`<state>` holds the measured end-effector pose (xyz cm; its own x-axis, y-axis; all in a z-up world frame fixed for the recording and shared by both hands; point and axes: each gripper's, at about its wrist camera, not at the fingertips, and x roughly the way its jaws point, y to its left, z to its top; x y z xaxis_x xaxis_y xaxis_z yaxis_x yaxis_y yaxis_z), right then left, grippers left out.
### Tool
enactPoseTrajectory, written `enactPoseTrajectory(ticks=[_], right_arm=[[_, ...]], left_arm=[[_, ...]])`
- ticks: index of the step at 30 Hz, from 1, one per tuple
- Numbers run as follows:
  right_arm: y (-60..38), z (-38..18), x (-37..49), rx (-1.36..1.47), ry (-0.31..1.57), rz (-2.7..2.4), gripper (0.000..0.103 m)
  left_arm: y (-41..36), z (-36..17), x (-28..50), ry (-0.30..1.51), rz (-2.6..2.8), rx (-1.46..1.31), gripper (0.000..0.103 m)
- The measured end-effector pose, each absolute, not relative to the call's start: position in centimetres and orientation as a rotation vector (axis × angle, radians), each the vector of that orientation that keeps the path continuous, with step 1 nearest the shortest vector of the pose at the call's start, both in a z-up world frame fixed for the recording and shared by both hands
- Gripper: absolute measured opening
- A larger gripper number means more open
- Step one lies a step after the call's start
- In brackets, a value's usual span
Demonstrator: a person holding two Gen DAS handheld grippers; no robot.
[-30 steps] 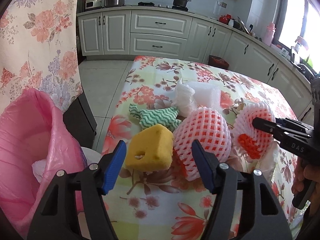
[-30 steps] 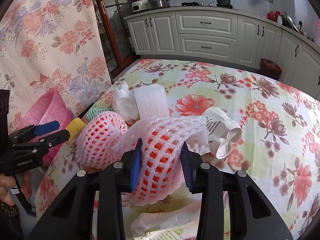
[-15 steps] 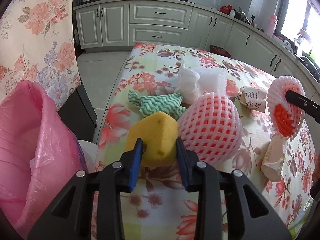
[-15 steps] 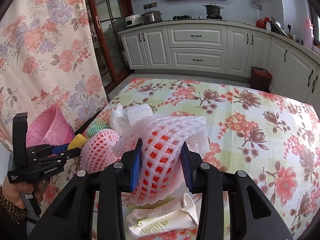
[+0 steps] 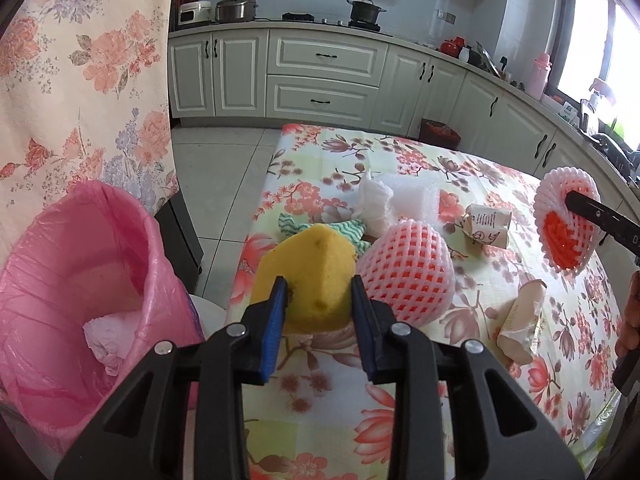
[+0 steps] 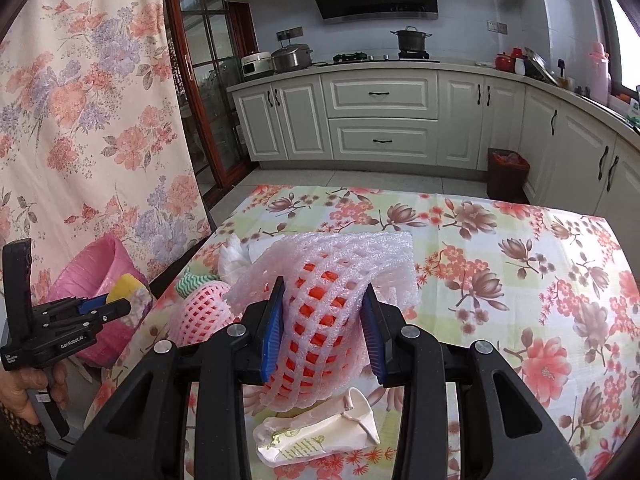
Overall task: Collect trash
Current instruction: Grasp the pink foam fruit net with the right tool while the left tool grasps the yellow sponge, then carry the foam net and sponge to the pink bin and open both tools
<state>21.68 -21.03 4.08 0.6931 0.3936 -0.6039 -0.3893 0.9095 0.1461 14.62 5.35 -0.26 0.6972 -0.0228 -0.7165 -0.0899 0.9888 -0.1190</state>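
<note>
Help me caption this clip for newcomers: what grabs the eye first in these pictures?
The yellow sponge clamped in the left gripper, lifted beside the pink-lined trash bin at the table's left edge. Next, the pink foam fruit net squeezed in the right gripper above the flowered tablecloth. A second foam net and crumpled paper cups remain on the table.

The left gripper (image 5: 318, 312), its jaws having just closed, clamps a yellow sponge (image 5: 310, 270) above the flowered tablecloth (image 5: 460, 380), with a pink-lined bin (image 5: 80, 272) to its left, a pink foam net (image 5: 406, 274) just right of the sponge, and a crumpled paper cup (image 5: 520, 326) further right.
</note>
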Motion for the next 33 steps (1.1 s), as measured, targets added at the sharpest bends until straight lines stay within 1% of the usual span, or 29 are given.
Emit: enactPoseTrajectory(ticks=[8,15,33], right_arm=[[-21.0,6.3,20.4,-0.004,0.623,0.427,0.035],[-19.3,7.6,19.4,-0.031,0.594,0.442,0.036],[-12.1,8.3,17.1,-0.094,0.566,0.497,0.036]], left_arm=[[6.3,2.8,12.3,0.733,0.052,-0.15,0.031],[8.7,5.0,9.9,0.676,0.093,-0.17,0.031],[14.7,6.6,6.1,0.633,0.187,-0.212,0.031]])
